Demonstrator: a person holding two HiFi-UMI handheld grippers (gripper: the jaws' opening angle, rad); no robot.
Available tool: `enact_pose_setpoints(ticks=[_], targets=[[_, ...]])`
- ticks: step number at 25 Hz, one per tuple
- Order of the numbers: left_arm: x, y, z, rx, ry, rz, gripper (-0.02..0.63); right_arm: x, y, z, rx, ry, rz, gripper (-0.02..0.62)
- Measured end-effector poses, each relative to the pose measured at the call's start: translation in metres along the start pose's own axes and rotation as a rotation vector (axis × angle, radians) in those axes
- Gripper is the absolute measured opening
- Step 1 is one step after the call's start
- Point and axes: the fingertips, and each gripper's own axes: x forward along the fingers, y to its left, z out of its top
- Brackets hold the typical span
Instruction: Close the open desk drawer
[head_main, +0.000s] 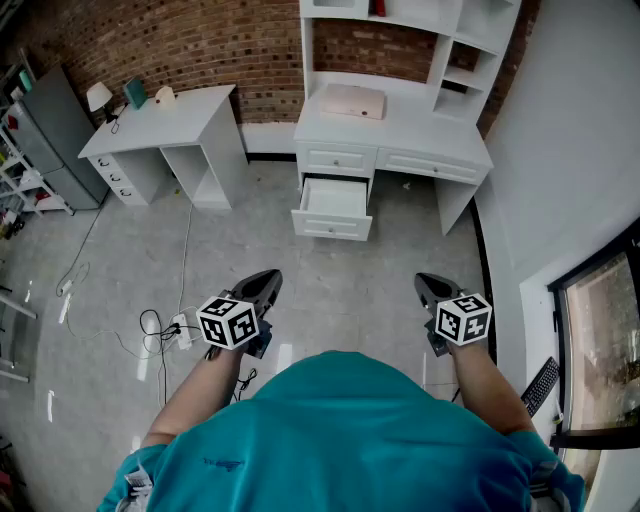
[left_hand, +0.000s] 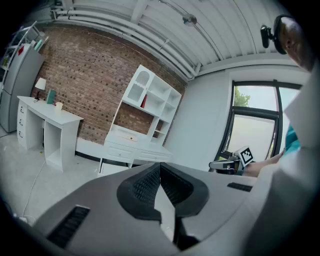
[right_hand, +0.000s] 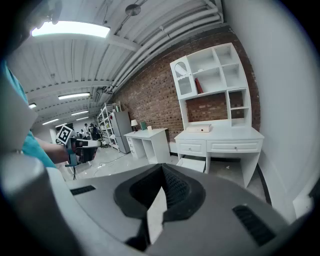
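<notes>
The white desk with a hutch (head_main: 400, 130) stands against the brick wall. Its lower left drawer (head_main: 333, 208) is pulled out over the grey floor. That drawer also shows in the right gripper view (right_hand: 192, 162), and its edge peeks above the jaws in the left gripper view (left_hand: 111, 168). My left gripper (head_main: 265, 284) and right gripper (head_main: 430, 289) hover side by side well short of the desk, far from the drawer. Each is shut with its jaws meeting at the tips and nothing between them, as seen on the left gripper (left_hand: 160, 168) and right gripper (right_hand: 161, 169).
A second white desk (head_main: 165, 125) with a lamp stands at the left, beside a grey cabinet (head_main: 50, 130). Cables and a power strip (head_main: 178, 332) lie on the floor by my left arm. A pink box (head_main: 352, 101) rests on the hutch desk. A window and wall are on the right.
</notes>
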Motion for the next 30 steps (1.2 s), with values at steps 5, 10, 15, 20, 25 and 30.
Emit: enact_pose_setpoints(ticks=[5,10,15,20,25,30], targets=[[0.007,-0.009,0.001,0.001,-0.005,0.006,0.014,-0.006,-0.010,0.002,-0.009,0.005,0.006,0.018],[0.013,-0.021,0.002,0.002,-0.014,0.012,0.014,-0.014,-0.019,0.004,-0.016,0.010,0.018,0.018],[0.024,-0.039,-0.001,0.007,-0.018,0.017,0.014,-0.027,-0.033,0.006,-0.007,-0.006,0.033,0.020],[0.040,-0.059,-0.006,0.001,-0.020,0.030,0.014,-0.043,-0.059,0.003,-0.018,-0.012,0.033,0.020],[0.055,-0.077,-0.010,-0.005,-0.025,0.039,0.014,-0.056,-0.080,0.000,-0.014,-0.013,0.039,0.020],[0.070,-0.092,-0.020,-0.005,-0.009,0.033,0.014,-0.058,-0.095,-0.002,-0.016,-0.012,0.051,0.020]])
